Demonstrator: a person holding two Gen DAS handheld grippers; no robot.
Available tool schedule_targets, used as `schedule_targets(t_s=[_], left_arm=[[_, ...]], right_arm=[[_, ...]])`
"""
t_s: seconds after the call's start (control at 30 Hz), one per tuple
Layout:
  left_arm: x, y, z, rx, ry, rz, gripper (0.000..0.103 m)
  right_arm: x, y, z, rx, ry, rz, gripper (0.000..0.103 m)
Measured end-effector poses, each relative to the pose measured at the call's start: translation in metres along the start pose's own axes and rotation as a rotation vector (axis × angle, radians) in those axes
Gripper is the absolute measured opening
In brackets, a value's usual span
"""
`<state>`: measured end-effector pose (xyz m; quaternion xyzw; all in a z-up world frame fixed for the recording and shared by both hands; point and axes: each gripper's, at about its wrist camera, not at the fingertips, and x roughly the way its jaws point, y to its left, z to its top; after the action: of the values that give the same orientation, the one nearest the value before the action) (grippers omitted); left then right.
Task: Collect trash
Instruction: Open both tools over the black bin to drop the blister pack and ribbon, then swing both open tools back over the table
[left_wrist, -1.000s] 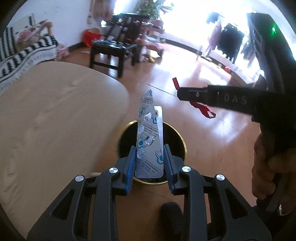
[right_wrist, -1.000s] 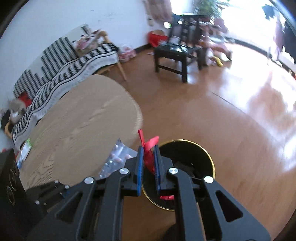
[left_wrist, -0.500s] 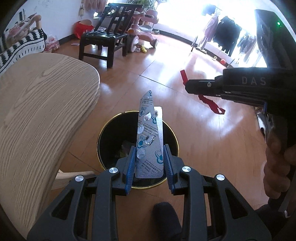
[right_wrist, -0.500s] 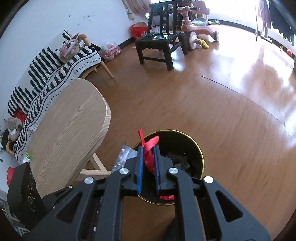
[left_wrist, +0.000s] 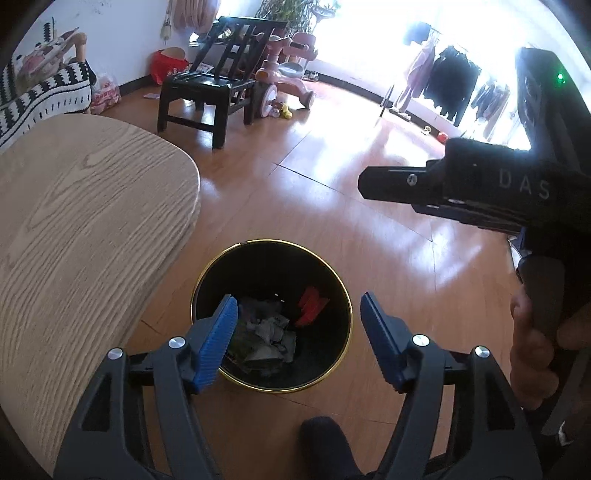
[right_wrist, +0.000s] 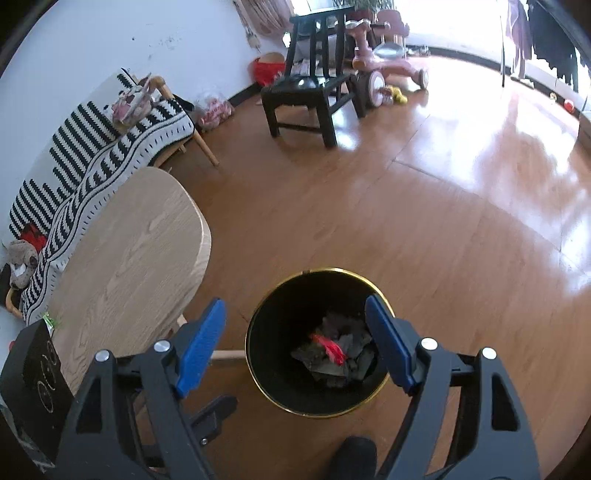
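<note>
A red scrap of wrapper (right_wrist: 330, 349) lies on top of grey crumpled litter (left_wrist: 269, 328) in the black, gold-rimmed bin (right_wrist: 258, 373) on the wood floor, beside the rounded end of the pale wooden desk (left_wrist: 85, 229). The scrap looks feather-light, thin and limp, likely to fold or slip; a pinch across its middle would suit it best. The grey pieces appear equally light and crushable, some of them foil-like. The bin is only shallowly filled, its dark walls bare above the heap. Poised over its mouth, the left hand-held gripper (left_wrist: 299, 332) and the right hand-held gripper (right_wrist: 295, 339) both have their jaws opening wide, with nothing between the blue pads (left_wrist: 218, 343). From the left wrist view the right tool shows side-on, gripped by a hand (left_wrist: 532, 354).
</note>
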<state>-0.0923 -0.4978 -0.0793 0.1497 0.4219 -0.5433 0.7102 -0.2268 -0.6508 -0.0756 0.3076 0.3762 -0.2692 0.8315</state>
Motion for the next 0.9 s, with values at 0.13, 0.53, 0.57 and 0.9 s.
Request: schedule_targets(t_s=[0.13, 0.53, 0.57, 0.9], left_arm=[[-0.011, 0.002, 0.000, 0.005, -0.020, 0.012, 0.076], [-0.101, 0.062, -0.015, -0.037, -0.101, 0.155, 0.095], [-0.111, 0.069, -0.018, -0.044, -0.109, 0.170, 0.095], [-0.248, 0.206, -0.091, -0.226, -0.205, 0.456, 0.095]], right_arm=[[0.001, 0.005, 0.001, -0.002, 0.002, 0.008, 0.076], [0.004, 0.096, 0.003, -0.134, -0.029, 0.063, 0.090], [0.005, 0.109, 0.002, -0.155, -0.030, 0.067, 0.090], [0.035, 0.295, -0.029, -0.347, 0.019, 0.233, 0.091]])
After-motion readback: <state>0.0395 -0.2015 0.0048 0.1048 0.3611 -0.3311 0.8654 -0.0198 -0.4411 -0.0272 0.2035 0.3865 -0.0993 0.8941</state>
